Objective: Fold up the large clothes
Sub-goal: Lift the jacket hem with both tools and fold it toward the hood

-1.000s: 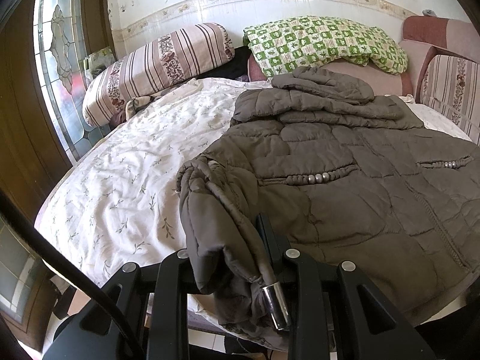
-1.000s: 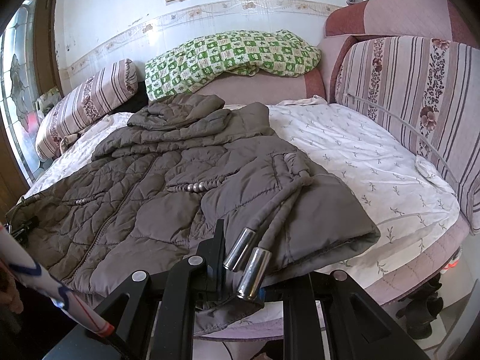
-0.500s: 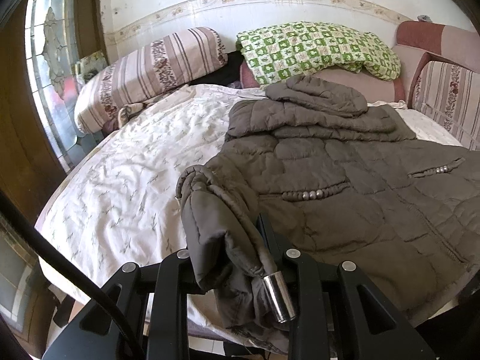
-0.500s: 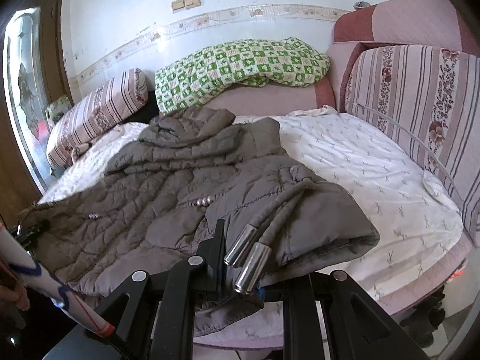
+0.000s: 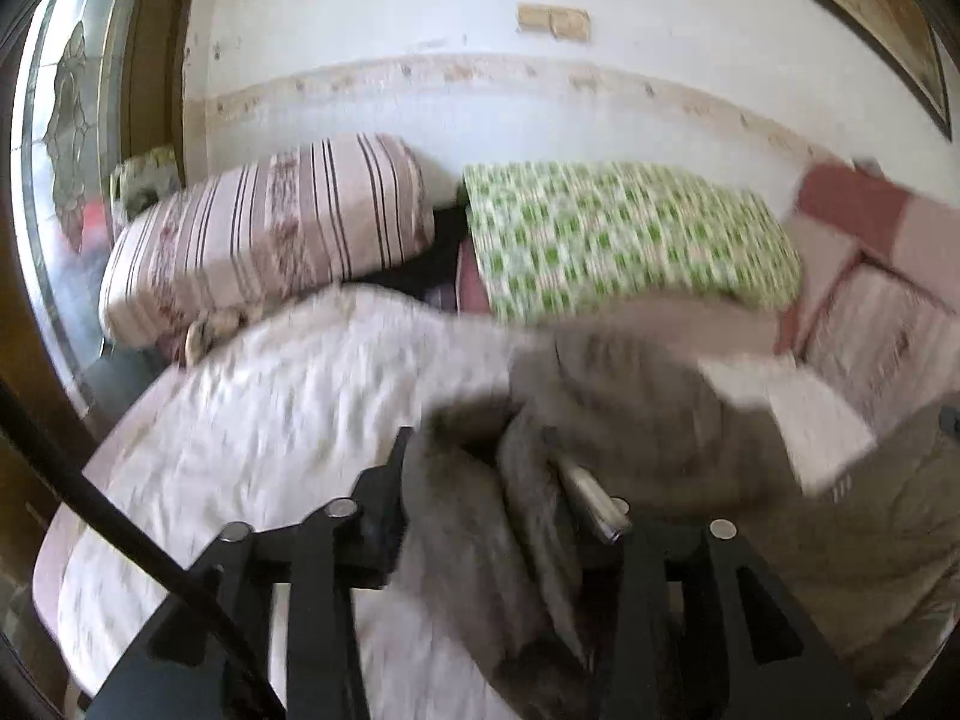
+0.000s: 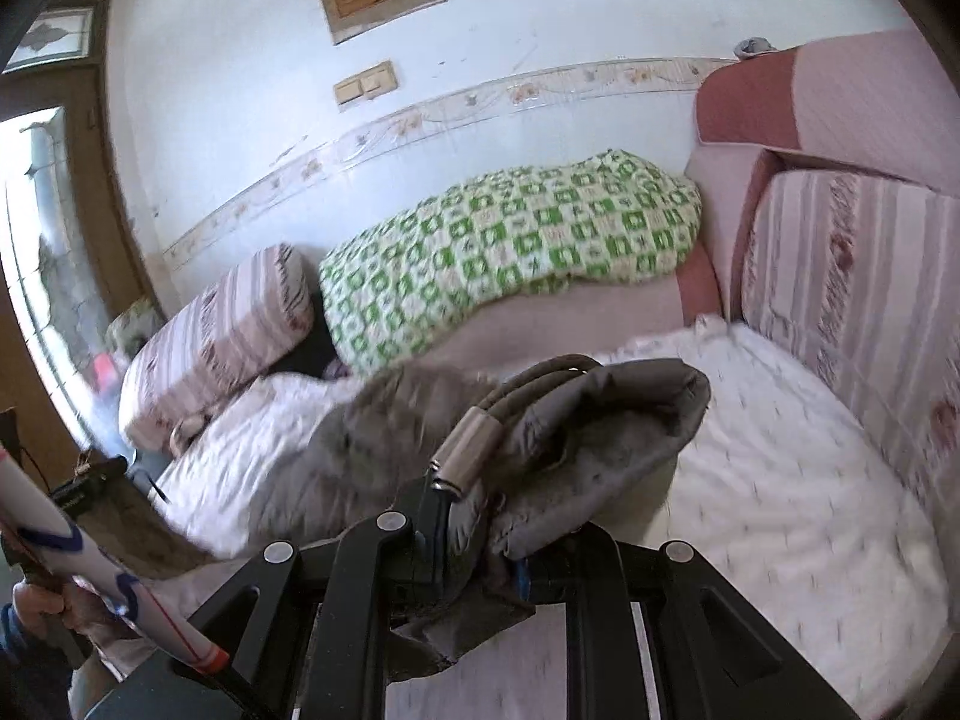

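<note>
A large brown quilted jacket [image 5: 660, 420] lies on the bed, blurred by motion. My left gripper [image 5: 480, 468] is shut on a bunched corner of the jacket hem with a drawstring and its metal tip [image 5: 591, 495]. My right gripper [image 6: 474, 516] is shut on the other hem corner of the jacket [image 6: 600, 414], which is raised above the bed, with a metal cord tip [image 6: 468, 450] hanging over the fingers. The rest of the jacket [image 6: 384, 420] trails back toward the pillows.
The bed has a white floral sheet [image 5: 288, 420], also in the right wrist view [image 6: 780, 480]. A striped pillow [image 5: 270, 234] and a green checked blanket [image 6: 510, 240] lie at the head. A striped padded headboard [image 6: 852, 276] is at the right. A window [image 5: 66, 120] is at the left.
Both grippers have lifted the jacket's hem corners up and forward toward the head of the bed. The views tilted up to the wall and are motion-blurred.
</note>
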Demonstrator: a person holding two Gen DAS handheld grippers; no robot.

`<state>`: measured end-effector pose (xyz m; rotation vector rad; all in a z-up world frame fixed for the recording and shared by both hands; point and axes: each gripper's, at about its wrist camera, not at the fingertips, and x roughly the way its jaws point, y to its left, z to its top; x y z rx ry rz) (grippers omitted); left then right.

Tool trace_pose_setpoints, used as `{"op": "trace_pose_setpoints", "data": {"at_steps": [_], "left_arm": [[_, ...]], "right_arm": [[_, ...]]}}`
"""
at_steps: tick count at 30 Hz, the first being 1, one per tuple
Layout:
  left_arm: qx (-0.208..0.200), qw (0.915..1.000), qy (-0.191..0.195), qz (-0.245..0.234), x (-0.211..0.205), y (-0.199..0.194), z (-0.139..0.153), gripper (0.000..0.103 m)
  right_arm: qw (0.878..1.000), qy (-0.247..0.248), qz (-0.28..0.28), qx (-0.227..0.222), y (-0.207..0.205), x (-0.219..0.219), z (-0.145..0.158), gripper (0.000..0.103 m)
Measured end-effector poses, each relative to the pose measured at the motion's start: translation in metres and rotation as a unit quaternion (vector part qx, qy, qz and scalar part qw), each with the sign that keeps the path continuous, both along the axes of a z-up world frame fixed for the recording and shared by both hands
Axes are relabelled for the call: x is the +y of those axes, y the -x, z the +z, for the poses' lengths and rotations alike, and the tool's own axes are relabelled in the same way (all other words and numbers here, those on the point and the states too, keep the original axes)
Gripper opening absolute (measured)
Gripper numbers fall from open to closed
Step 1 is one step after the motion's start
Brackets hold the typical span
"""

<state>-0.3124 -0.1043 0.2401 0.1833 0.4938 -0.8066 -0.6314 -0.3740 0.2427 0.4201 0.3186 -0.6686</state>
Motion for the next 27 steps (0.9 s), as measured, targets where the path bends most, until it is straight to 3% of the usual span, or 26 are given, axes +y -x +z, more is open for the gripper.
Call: {"op": "trace_pose_setpoints", "data": {"at_steps": [4, 6, 8, 13, 17, 23, 27], "left_arm": [[-0.040, 0.9990, 0.006, 0.020, -0.068, -0.063, 0.030, 0.060], [-0.030, 0.9988, 0.008, 0.038, -0.087, -0.092, 0.039, 0.061], [-0.019, 0.9981, 0.023, 0.054, -0.097, -0.117, 0.047, 0.064], [-0.045, 0.9955, 0.022, 0.080, -0.098, -0.143, 0.045, 0.069], [-0.047, 0.9982, -0.015, 0.032, -0.109, -0.134, 0.006, 0.069], [0.019, 0.9951, -0.089, -0.039, -0.158, -0.124, -0.082, 0.069], [0.031, 0.9892, -0.141, -0.025, -0.195, -0.134, -0.146, 0.069]], "right_arm": [[0.999, -0.026, -0.024, 0.016, -0.066, -0.070, 0.011, 0.016], [0.998, -0.041, -0.040, 0.034, -0.104, -0.107, 0.009, 0.016], [0.996, -0.051, -0.055, 0.046, -0.131, -0.138, 0.004, 0.016], [0.990, -0.072, -0.091, 0.080, -0.187, -0.207, -0.027, 0.016], [0.984, -0.107, -0.103, 0.100, -0.211, -0.244, -0.065, 0.018], [0.979, -0.142, -0.112, 0.095, -0.214, -0.261, -0.100, 0.027], [0.980, -0.172, -0.088, 0.050, -0.197, -0.260, -0.100, 0.047]]}}
